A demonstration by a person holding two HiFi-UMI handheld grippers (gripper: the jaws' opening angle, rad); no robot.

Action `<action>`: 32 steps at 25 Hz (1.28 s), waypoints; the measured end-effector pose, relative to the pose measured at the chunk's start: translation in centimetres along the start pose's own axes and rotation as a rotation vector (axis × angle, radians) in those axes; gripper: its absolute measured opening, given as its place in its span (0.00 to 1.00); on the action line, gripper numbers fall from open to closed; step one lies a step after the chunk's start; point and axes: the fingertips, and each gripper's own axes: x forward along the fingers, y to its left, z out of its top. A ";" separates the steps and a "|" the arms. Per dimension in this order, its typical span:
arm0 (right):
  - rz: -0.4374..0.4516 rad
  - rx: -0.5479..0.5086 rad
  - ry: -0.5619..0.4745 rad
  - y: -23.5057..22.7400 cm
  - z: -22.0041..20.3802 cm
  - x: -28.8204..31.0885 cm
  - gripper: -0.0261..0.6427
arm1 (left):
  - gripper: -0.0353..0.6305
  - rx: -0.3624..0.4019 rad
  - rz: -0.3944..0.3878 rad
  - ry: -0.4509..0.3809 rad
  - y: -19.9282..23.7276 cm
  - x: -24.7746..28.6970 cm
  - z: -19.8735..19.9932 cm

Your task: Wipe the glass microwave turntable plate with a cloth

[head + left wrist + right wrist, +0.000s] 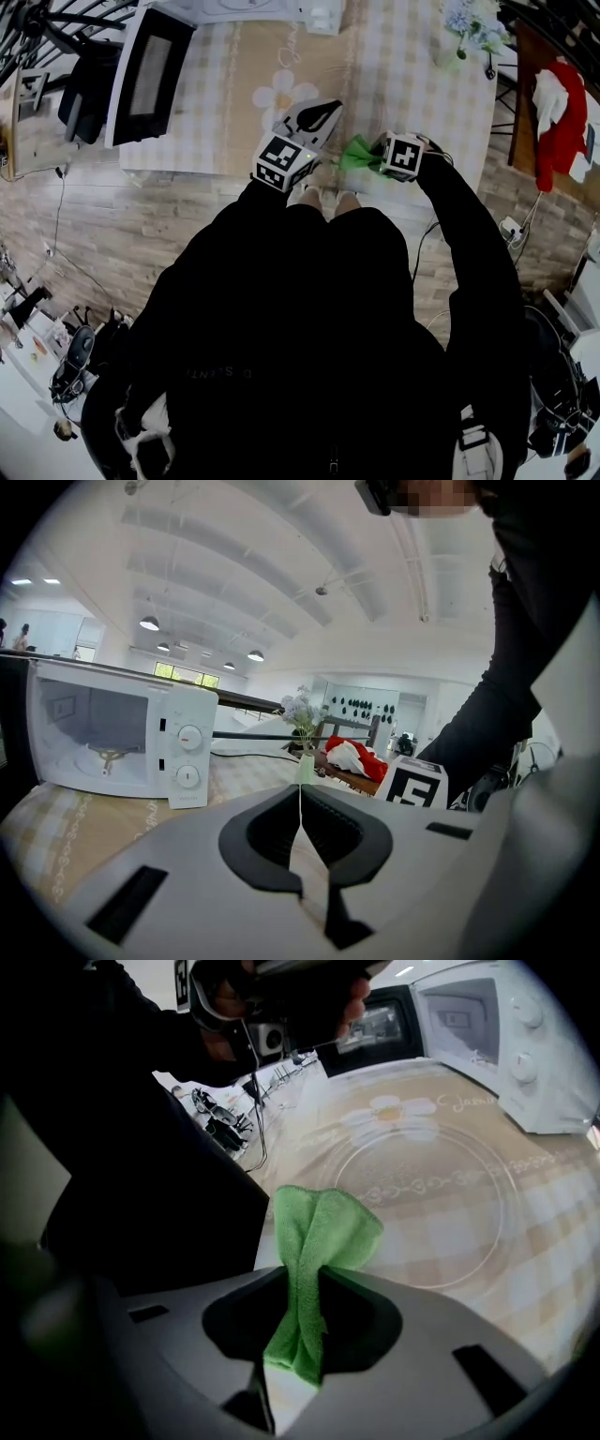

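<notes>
On the bench (562, 1251), just ahead of my right gripper (302, 1283), the glass turntable plate (441, 1213) is lying flat on the checked cover, outside the microwave (506, 1035). It's so clear I'm barely picking it out from the head view. The green cloth (319, 1241) is bunching up between the right fingers, which are clamping it tight, and it's hanging just short of the plate's near rim, not touching as far as I can tell. My left gripper (300, 794) is sitting beside it with its fingers pressed together on nothing, pointing off toward the microwave and the flower vase (302, 728). So I'm reckoning we're right at the approach, wiping not begun. Next I'm looking to drop the cloth onto the glass and sweep it round, probably with the left steadying the rim so it isn't sliding.
</notes>
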 end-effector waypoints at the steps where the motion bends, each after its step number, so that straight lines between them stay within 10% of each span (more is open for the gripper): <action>1: -0.027 0.016 -0.025 -0.3 0.1 -0.5 0.20 | 0.09 0.002 0.003 0.001 0.2 -0.1 0.1; 23: -0.547 0.328 -0.903 -1.2 7.3 -20.7 0.21 | 0.09 0.063 0.006 -0.070 0.1 -4.1 6.9; 32: -0.677 0.258 -1.130 1.7 10.2 -28.7 0.21 | 0.09 0.105 -0.033 -0.117 -1.6 -5.4 11.2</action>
